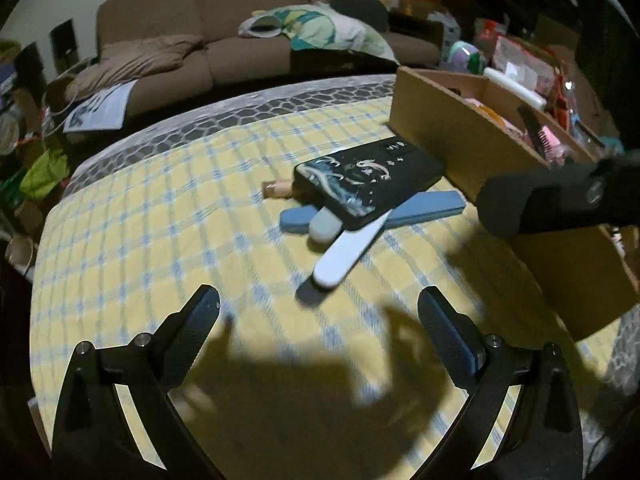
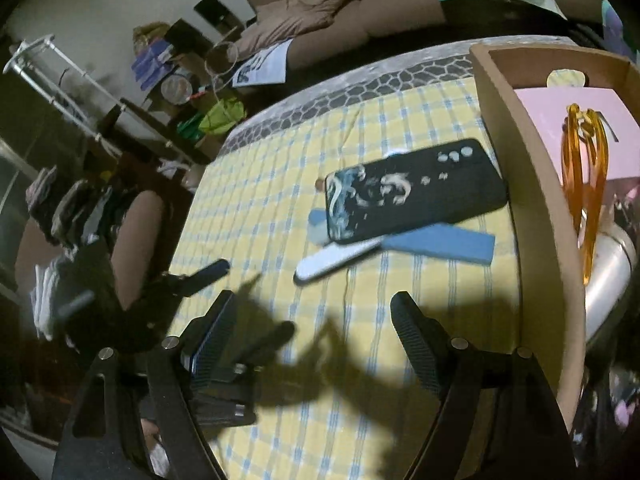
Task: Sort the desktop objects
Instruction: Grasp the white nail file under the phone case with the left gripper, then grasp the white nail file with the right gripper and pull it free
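A black phone case with a white wave print (image 1: 370,182) (image 2: 412,192) lies on the yellow checked cloth, next to a cardboard box (image 1: 460,140) (image 2: 532,200). Under it lie a blue nail buffer block (image 1: 424,210) (image 2: 440,244), a white nail file (image 1: 348,252) (image 2: 336,262), a grey-ended file (image 1: 326,226) and a small tan tube (image 1: 278,190). My left gripper (image 1: 318,308) is open and empty, short of the pile. My right gripper (image 2: 314,308) is open and empty, also short of it. The left gripper shows in the right wrist view (image 2: 248,304).
The box holds an orange hair claw (image 2: 584,184), a pink card (image 2: 572,128) and a pink brush (image 1: 550,142). A brown sofa (image 1: 200,40) stands behind the table. Clutter lies left on the floor. The right gripper's body (image 1: 560,200) hangs over the box.
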`<state>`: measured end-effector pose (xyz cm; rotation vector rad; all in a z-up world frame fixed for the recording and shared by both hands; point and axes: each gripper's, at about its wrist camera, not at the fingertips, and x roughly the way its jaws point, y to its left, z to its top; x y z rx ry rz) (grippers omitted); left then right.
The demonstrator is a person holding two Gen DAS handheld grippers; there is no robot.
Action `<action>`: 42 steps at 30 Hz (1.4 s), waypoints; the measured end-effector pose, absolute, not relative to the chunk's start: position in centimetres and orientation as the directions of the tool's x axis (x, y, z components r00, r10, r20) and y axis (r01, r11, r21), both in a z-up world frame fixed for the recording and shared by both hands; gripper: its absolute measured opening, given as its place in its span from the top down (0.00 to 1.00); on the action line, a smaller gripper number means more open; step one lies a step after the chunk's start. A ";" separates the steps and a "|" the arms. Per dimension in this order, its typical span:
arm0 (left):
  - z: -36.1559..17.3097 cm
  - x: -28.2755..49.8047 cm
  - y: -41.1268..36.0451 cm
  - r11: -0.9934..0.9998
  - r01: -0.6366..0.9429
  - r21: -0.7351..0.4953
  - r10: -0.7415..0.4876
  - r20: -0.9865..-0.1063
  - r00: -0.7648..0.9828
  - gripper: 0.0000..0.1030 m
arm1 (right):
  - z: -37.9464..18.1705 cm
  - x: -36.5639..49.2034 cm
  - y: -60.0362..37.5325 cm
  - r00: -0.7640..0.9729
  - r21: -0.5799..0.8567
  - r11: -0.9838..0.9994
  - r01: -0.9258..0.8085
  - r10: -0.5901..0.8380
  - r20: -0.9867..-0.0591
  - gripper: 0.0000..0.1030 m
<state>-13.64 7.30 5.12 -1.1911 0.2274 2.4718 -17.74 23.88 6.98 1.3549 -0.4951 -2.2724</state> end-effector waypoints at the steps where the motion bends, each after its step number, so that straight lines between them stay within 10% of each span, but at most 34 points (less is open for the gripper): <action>1: 4.8 -14.2 7.8 -0.906 -0.423 -0.018 0.276 -0.782 -0.559 0.03 | 7.0 -18.0 24.0 -0.424 0.518 -0.835 0.188 -0.544 -0.724 0.21; 6: 3.1 -16.3 9.7 -0.879 -0.476 -0.017 0.298 -0.798 -0.523 0.15 | 7.2 -19.3 25.0 -0.444 0.518 -0.836 0.179 -0.538 -0.716 0.21; 10: 2.2 -17.0 10.0 -0.873 -0.486 -0.042 0.317 -0.806 -0.501 0.69 | 7.2 -19.7 25.4 -0.445 0.521 -0.832 0.188 -0.545 -0.711 0.21; 32: 5.6 -3.3 2.5 -0.896 -0.309 -0.319 0.430 -0.794 -0.429 0.83 | 3.2 -12.7 22.3 -0.305 0.707 -0.703 0.077 -0.692 -0.654 0.22; 42: 6.6 1.7 4.0 -0.882 -0.289 -0.373 0.467 -0.782 -0.414 0.82 | -1.2 -9.7 20.0 -0.254 0.793 -0.609 0.006 -0.768 -0.588 0.86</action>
